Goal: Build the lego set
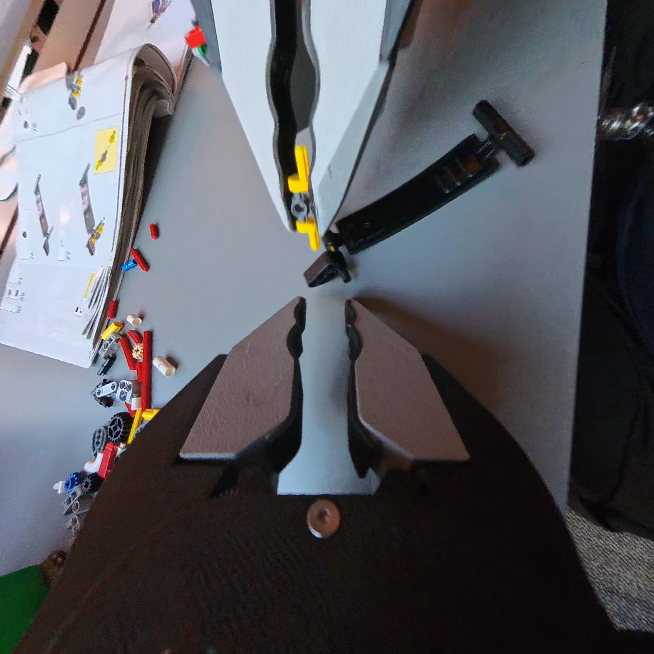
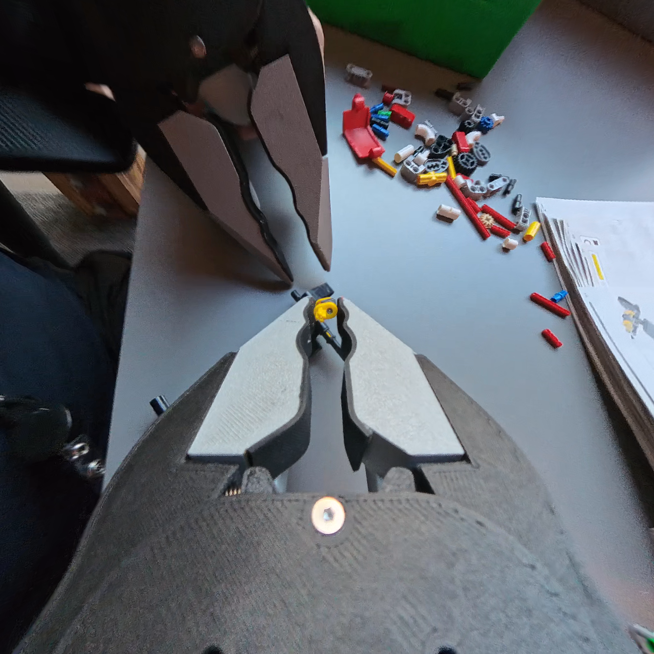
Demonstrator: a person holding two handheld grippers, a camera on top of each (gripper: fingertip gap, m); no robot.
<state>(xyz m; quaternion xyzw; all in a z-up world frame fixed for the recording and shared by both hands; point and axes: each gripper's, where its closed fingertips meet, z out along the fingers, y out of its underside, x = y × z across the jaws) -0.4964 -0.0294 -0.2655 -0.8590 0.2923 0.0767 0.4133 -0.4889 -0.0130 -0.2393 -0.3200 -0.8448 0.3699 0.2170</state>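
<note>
In the left wrist view, an open white instruction booklet point(image 1: 67, 198) is lying at the upper left of the frame on the smooth grey bench point(image 1: 219, 177). Below it, at the left edge, a loose scatter of small red, yellow, white, grey and black plastic building pieces point(image 1: 127, 382) is spreading down the bench. At the centre bottom, the left tool point(image 1: 325, 304) is holding its brown-faced fingers point(image 1: 265, 357) apart, with bare grey bench showing in the gap; nothing is gripped. Just above its tips a small black plastic piece point(image 1: 323, 270) is sitting at the end of a long curved black plastic assembly point(image 1: 421, 198), which is running toward the upper right and ending in a black T-shaped connector point(image 1: 502, 132). Coming down from the top centre, the right tool point(image 1: 305, 226) is pinching a small yellow and grey plastic connector piece point(image 1: 300, 191) between its pale fingers, beside the near end of the black assembly.

In the right wrist view, the left tool is hanging at the upper left with its tips apart. At the centre the right tool is narrowly closed on the yellow connector piece. At the upper right a green box point(image 2: 424, 32) is standing behind the pile of pieces.
</note>
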